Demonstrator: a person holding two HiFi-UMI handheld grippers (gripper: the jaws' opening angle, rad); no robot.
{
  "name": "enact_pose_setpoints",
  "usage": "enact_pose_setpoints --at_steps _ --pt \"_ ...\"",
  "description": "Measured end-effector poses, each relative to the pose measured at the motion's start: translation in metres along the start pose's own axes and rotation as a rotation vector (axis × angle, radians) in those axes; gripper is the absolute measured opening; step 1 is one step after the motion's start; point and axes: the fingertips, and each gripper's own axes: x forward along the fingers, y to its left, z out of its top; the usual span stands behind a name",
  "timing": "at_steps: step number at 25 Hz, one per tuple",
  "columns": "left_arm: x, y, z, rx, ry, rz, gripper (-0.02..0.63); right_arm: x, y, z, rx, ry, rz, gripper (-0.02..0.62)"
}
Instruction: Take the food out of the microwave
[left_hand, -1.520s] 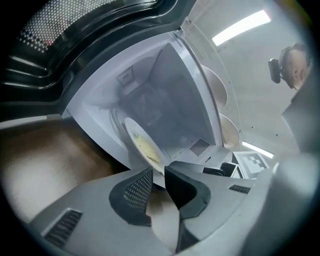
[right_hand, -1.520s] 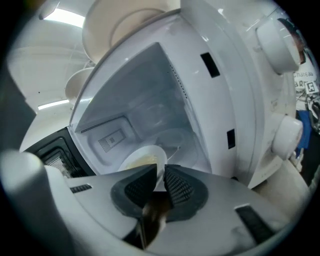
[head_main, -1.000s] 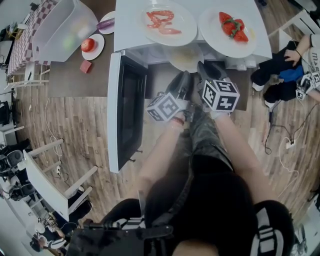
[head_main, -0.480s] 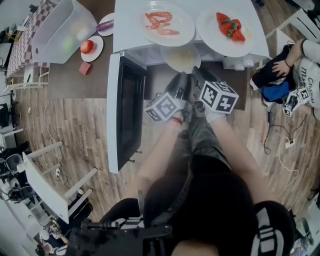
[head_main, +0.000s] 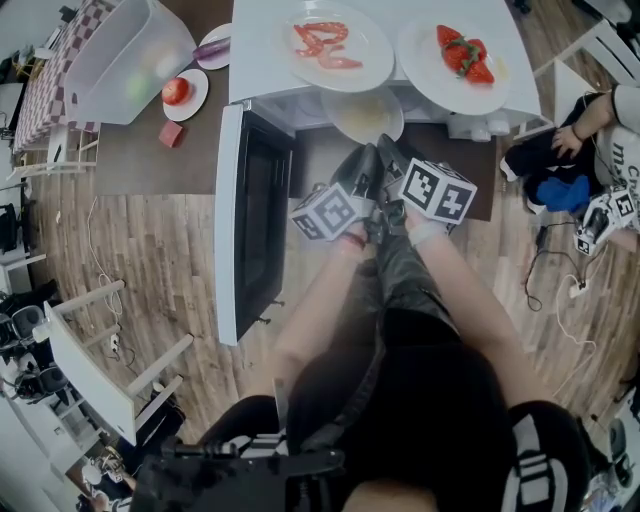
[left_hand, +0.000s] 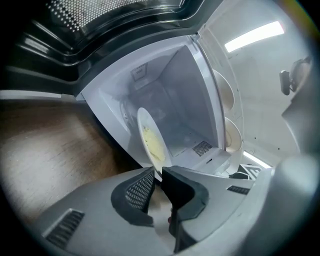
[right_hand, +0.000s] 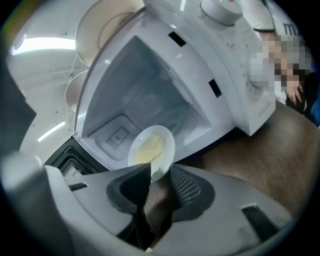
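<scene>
Left gripper view: my left hand-held gripper (left_hand: 159, 172) pinches the rim of the plate (left_hand: 150, 142), which sits at the mouth of the open microwave (left_hand: 190, 100). Its pale yellow food (left_hand: 152, 145) is too blurred to name. My right hand-held gripper (right_hand: 159, 176) has just been opening, its jaws spread around the plate's six o'clock edge. In the head view, the marker cubes (head_main: 438, 190) hide both sets of jaws.

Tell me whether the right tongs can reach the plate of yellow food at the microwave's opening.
Probably yes: the right tongs, whose jaws have just been opening, have the plate rim between them, unobstructed. The left tongs grip it too.
</scene>
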Motion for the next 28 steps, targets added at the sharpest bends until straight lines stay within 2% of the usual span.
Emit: enact_pose_setpoints --at_steps 5,8,10,19,28 --pt "-0.002 0.006 -0.004 0.045 0.031 0.026 0.054 0.001 -0.003 -0.001 0.076 -0.005 0.037 0.08" --pt "-0.003 0.007 -0.007 0.092 0.056 0.046 0.067 -0.002 -0.003 0.003 0.077 -0.039 0.037 0.054" --pt "-0.003 0.007 -0.008 0.096 0.059 0.05 0.071 -0.003 -0.001 0.004 0.072 -0.054 0.042 0.049" --pt "-0.001 0.0 -0.01 0.111 0.063 0.037 0.082 -0.01 0.002 0.011 0.184 -0.113 0.09 0.026" --pt "-0.003 -0.008 -0.012 0.179 0.076 0.033 0.091 -0.019 0.001 0.014 0.269 -0.158 0.123 0.017"
